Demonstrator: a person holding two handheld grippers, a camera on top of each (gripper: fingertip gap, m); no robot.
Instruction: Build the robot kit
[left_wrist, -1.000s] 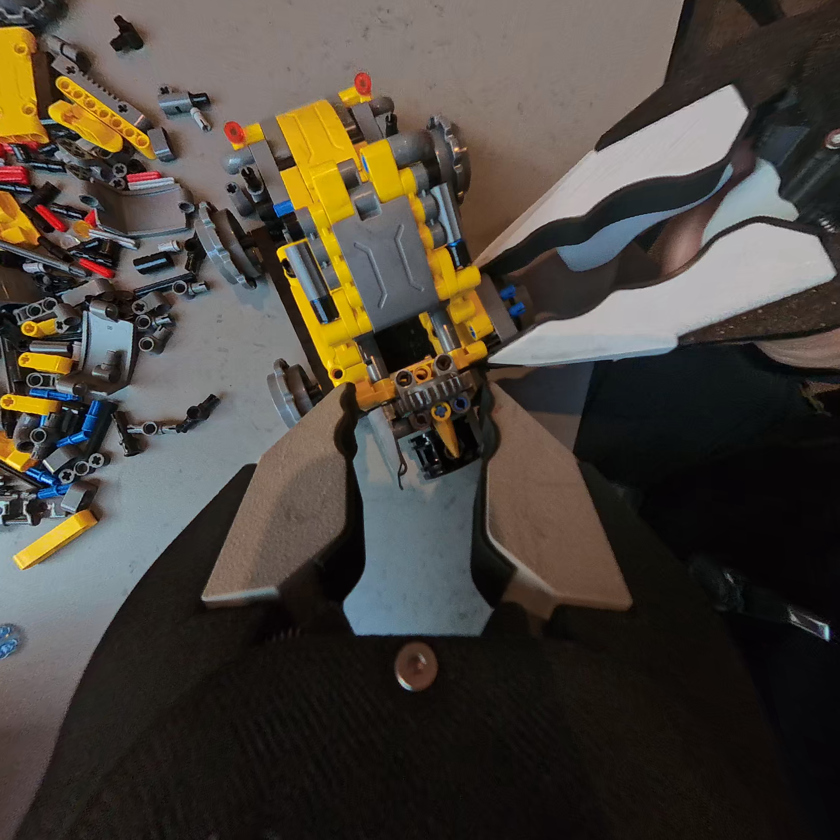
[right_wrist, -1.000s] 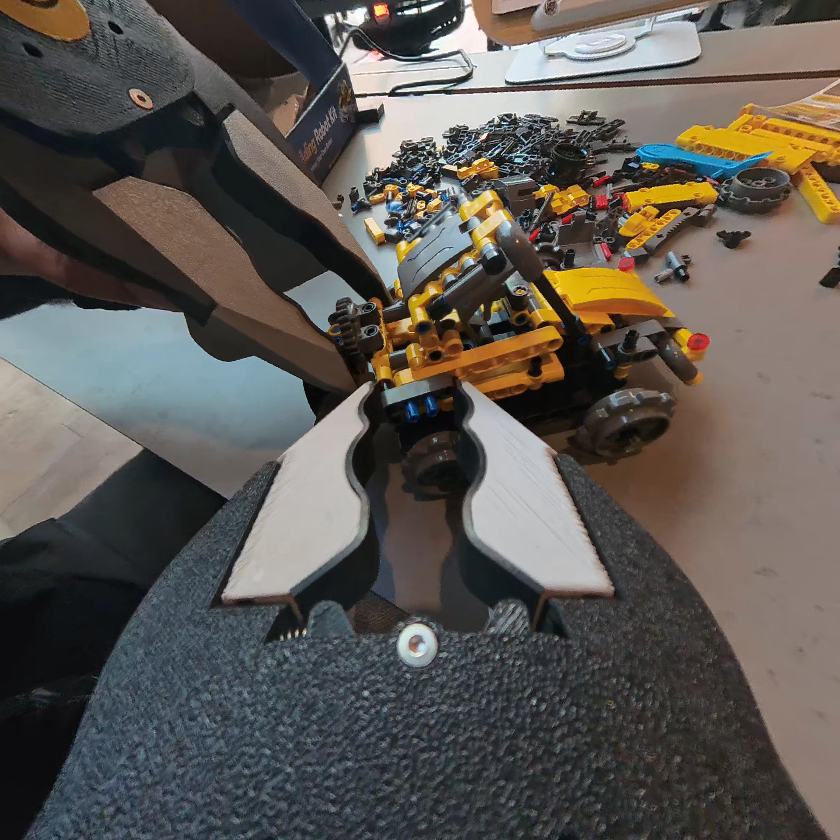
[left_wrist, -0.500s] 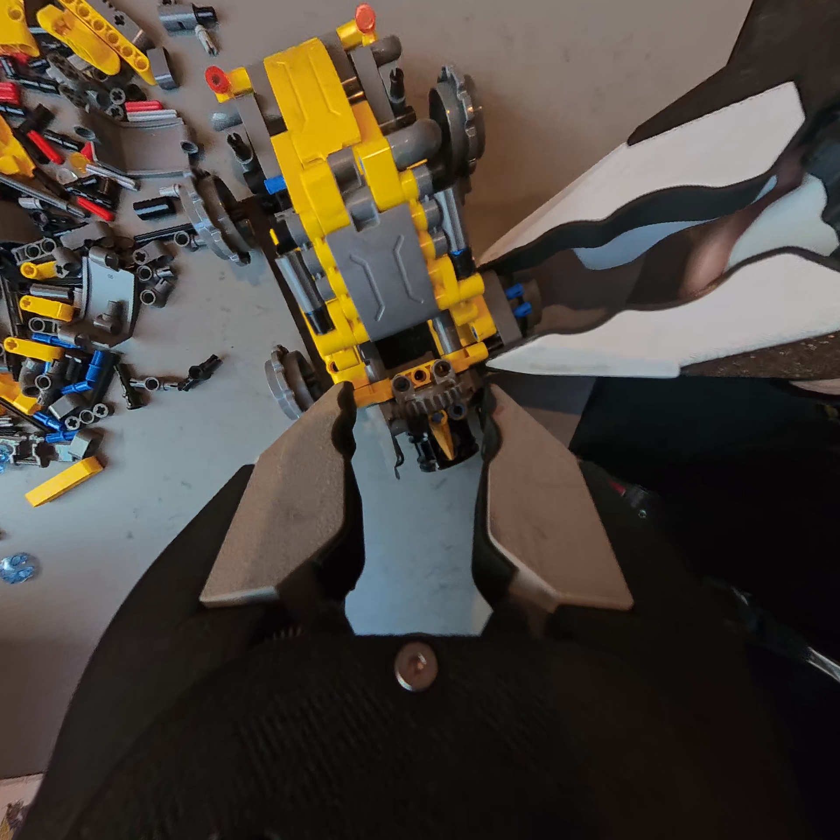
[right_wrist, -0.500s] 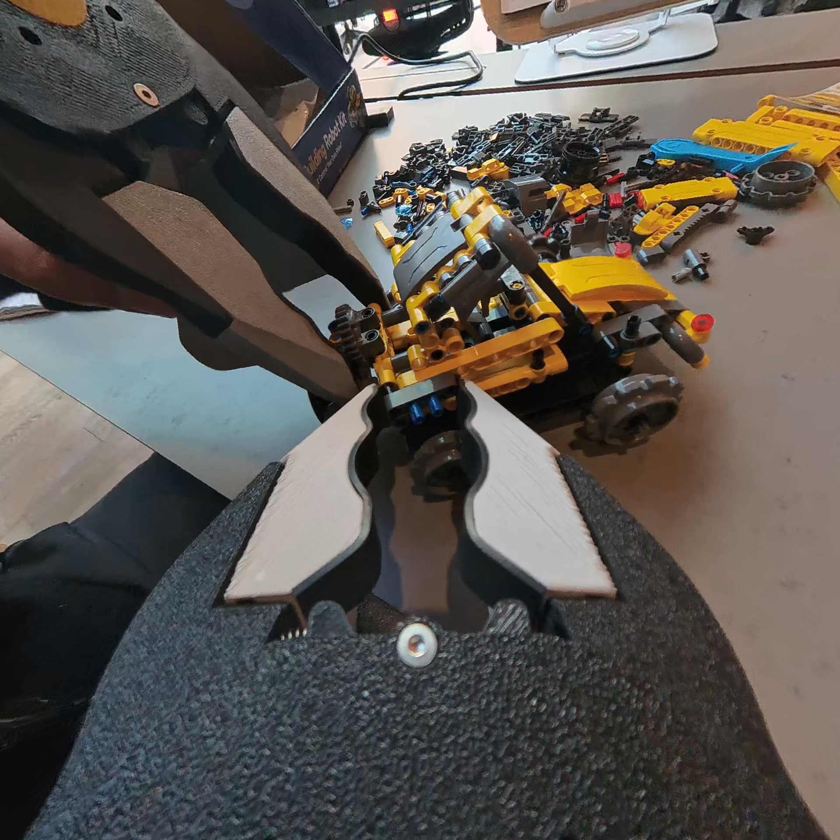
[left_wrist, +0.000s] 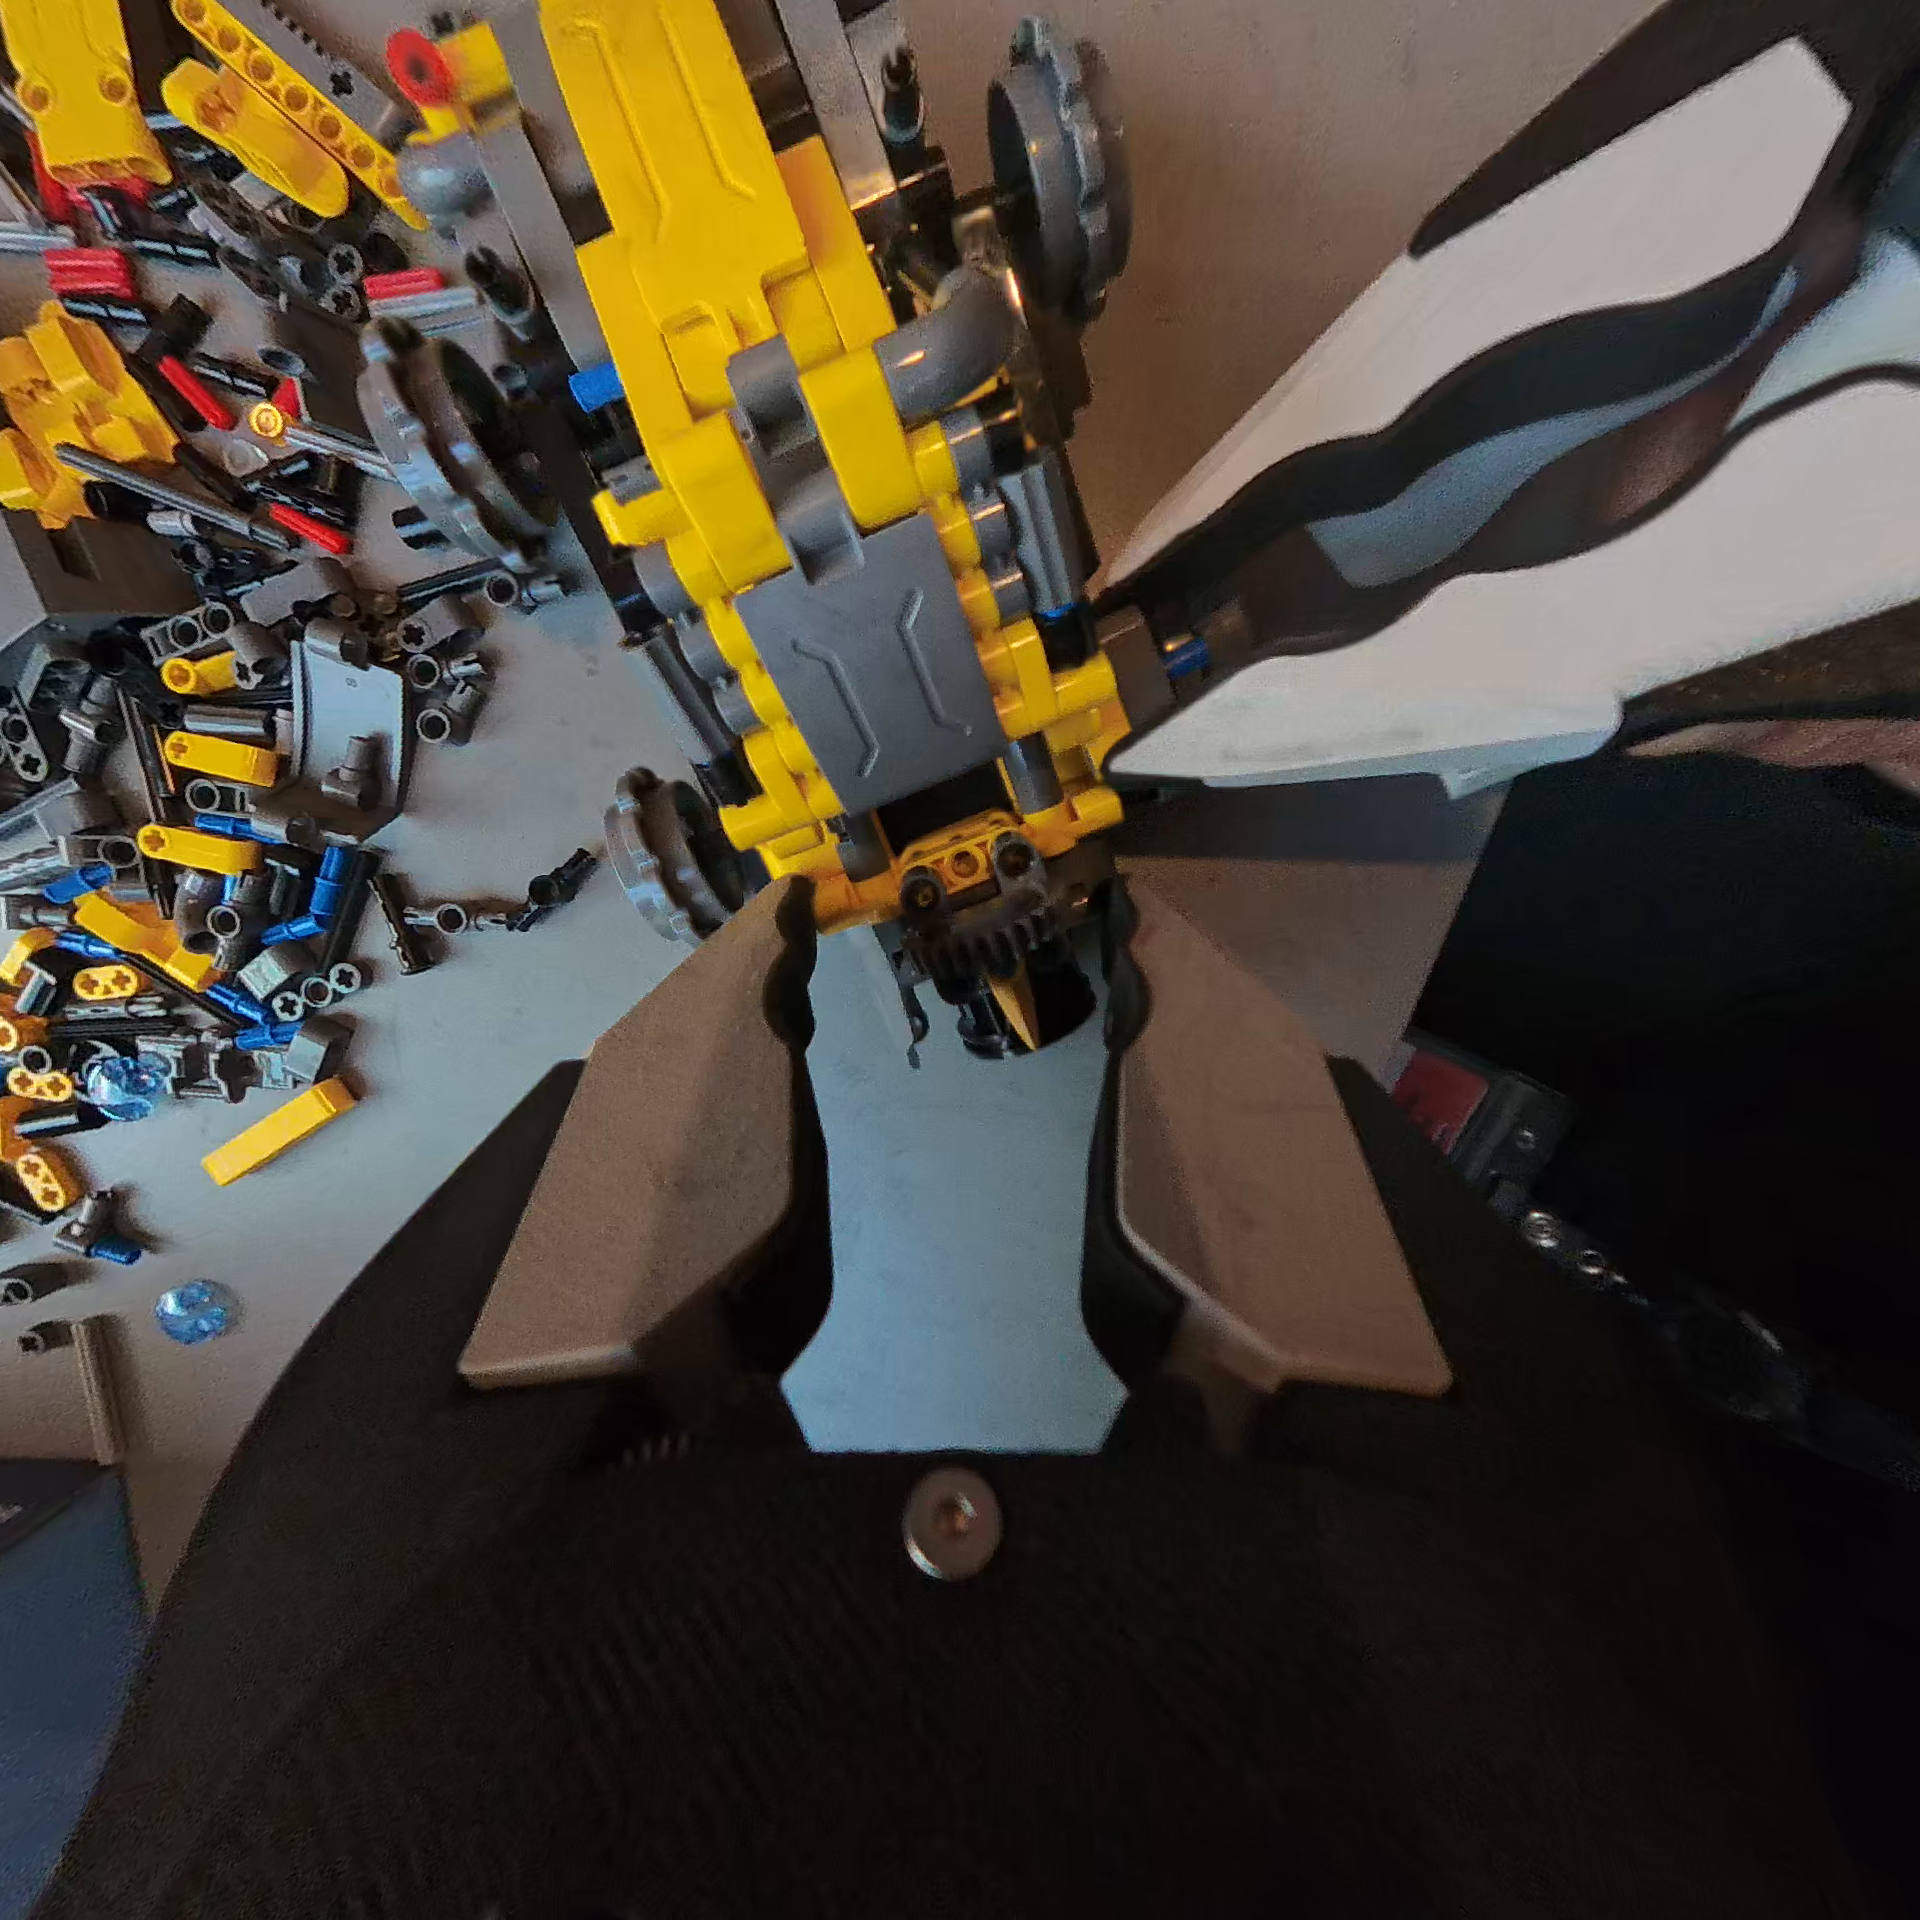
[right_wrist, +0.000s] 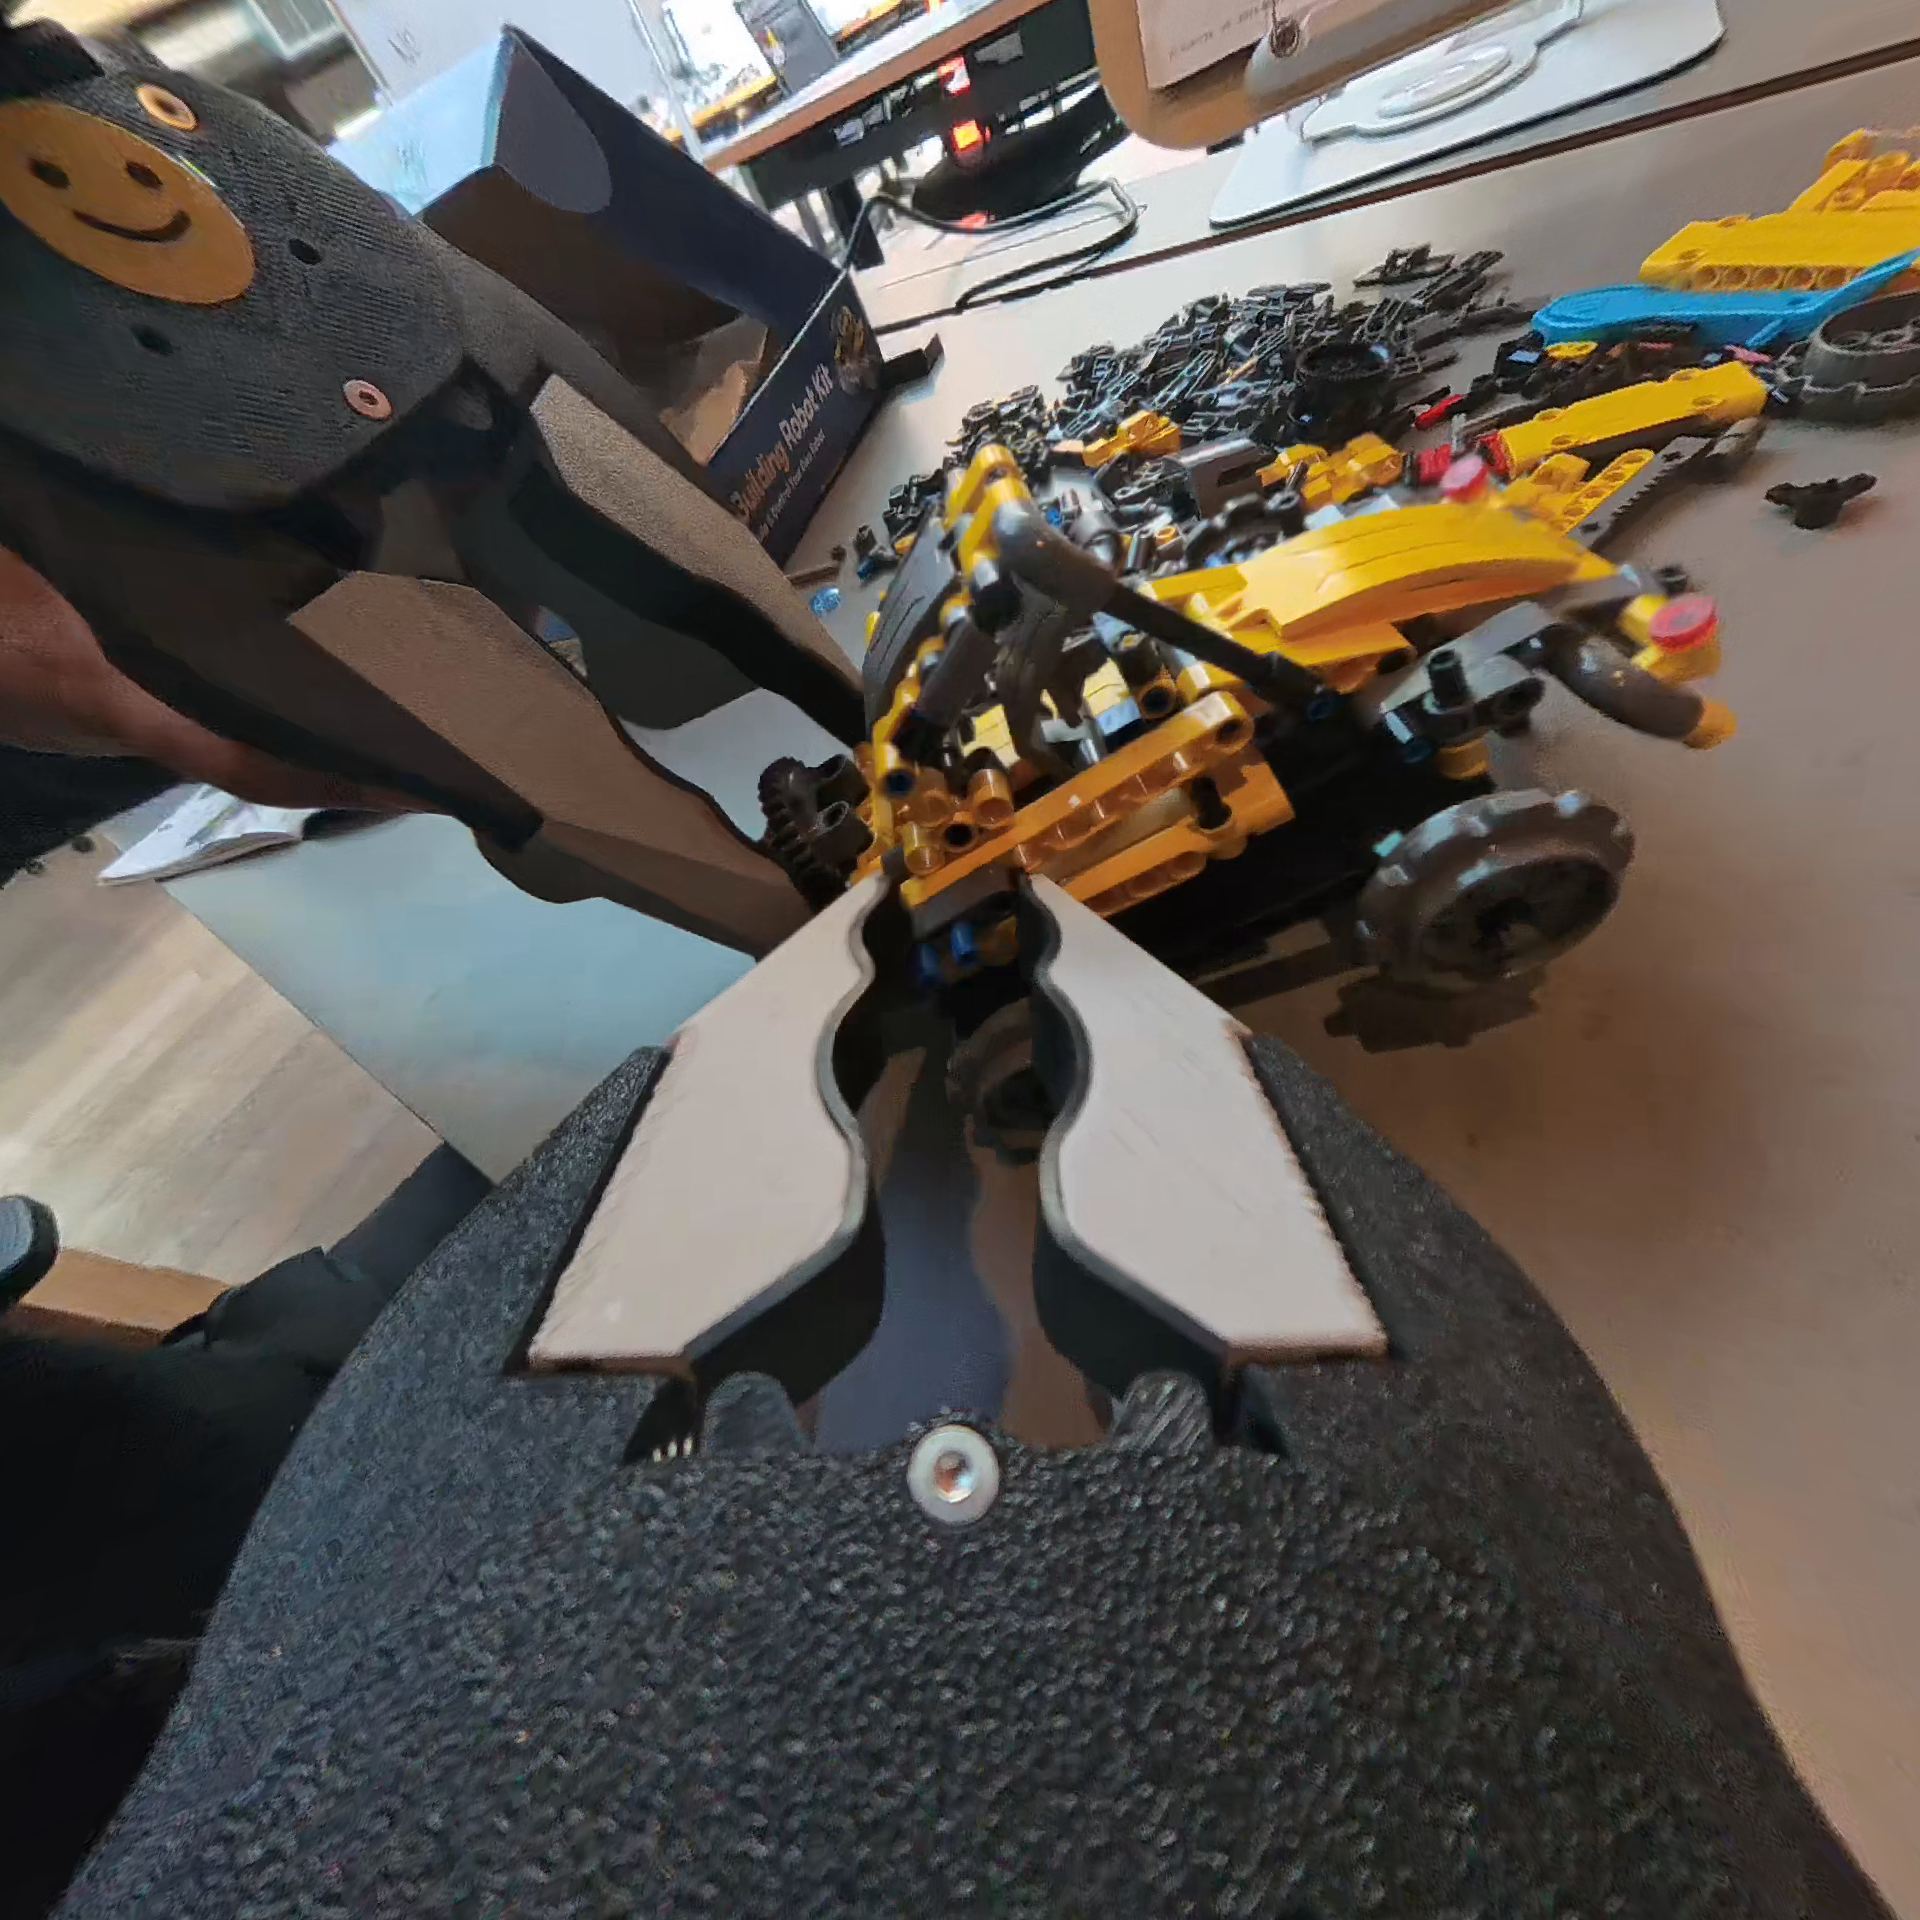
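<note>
On table (left_wrist: 1226, 239), both tongs (left_wrist: 951, 904) (right_wrist: 951, 894) still gripping raised, nearer model (left_wrist: 831, 582)

Black textured gripper bodies, grey fingers (right_wrist: 1164, 1174), yellow smiley disc (right_wrist: 120, 213)

The toy vehicle (left_wrist: 831, 582) is set on the table (left_wrist: 1247, 187), with loose parts (left_wrist: 208, 831) spread to its left. A box (right_wrist: 665, 312) is placed behind them.

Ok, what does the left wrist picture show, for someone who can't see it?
A yellow and grey toy brick car on a grey table, gripped at its rear by the left gripper and at its side by the right gripper. Loose brick pieces lie scattered left.
</note>
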